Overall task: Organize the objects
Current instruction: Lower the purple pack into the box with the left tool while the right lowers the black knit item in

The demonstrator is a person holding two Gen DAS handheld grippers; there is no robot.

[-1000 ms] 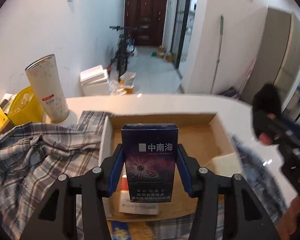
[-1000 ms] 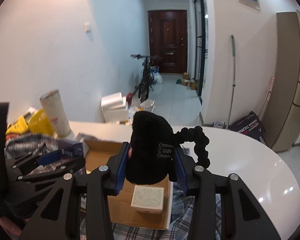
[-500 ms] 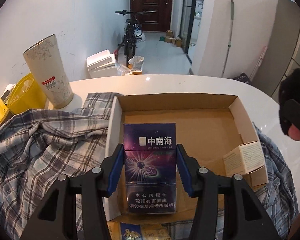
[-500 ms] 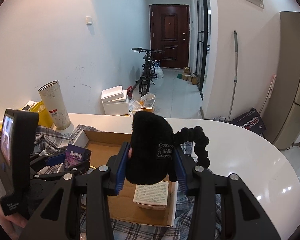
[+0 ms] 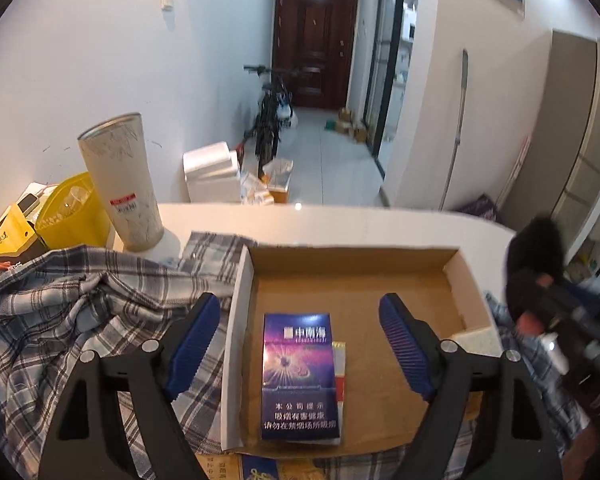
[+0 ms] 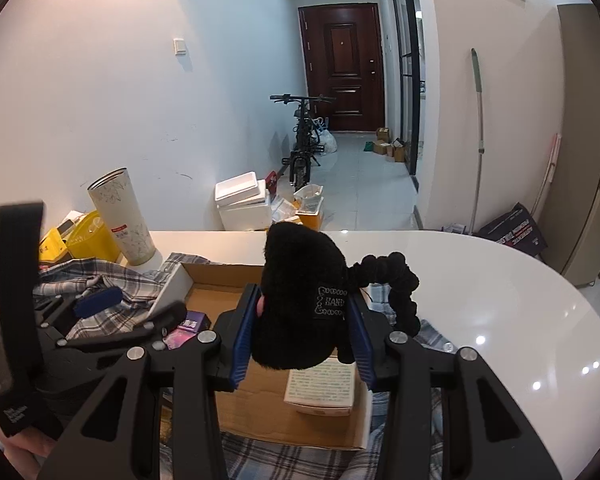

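Observation:
A shallow cardboard box [image 5: 356,276] lies on a plaid shirt [image 5: 60,320] on the white table. A dark blue cigarette pack [image 5: 300,376] lies flat in the box near its left wall, on top of a white and red pack. My left gripper [image 5: 300,348] is open and empty above it. My right gripper [image 6: 303,336] is shut on a black fuzzy hair accessory [image 6: 304,296] with a scrunchie loop, held above the box [image 6: 260,392]. A small white carton [image 6: 322,386] lies in the box's right corner, also seen in the left wrist view [image 5: 474,338].
A tall beige tumbler [image 5: 120,180] and a yellow bag [image 5: 70,216] stand at the table's back left. The white table [image 6: 480,288] curves round to the right. A hallway with a bicycle [image 6: 302,140] and foam boxes lies beyond the table.
My left gripper has opened and let go of the cigarette pack, which now lies flat in the box. My right gripper still holds the black accessory above the box.

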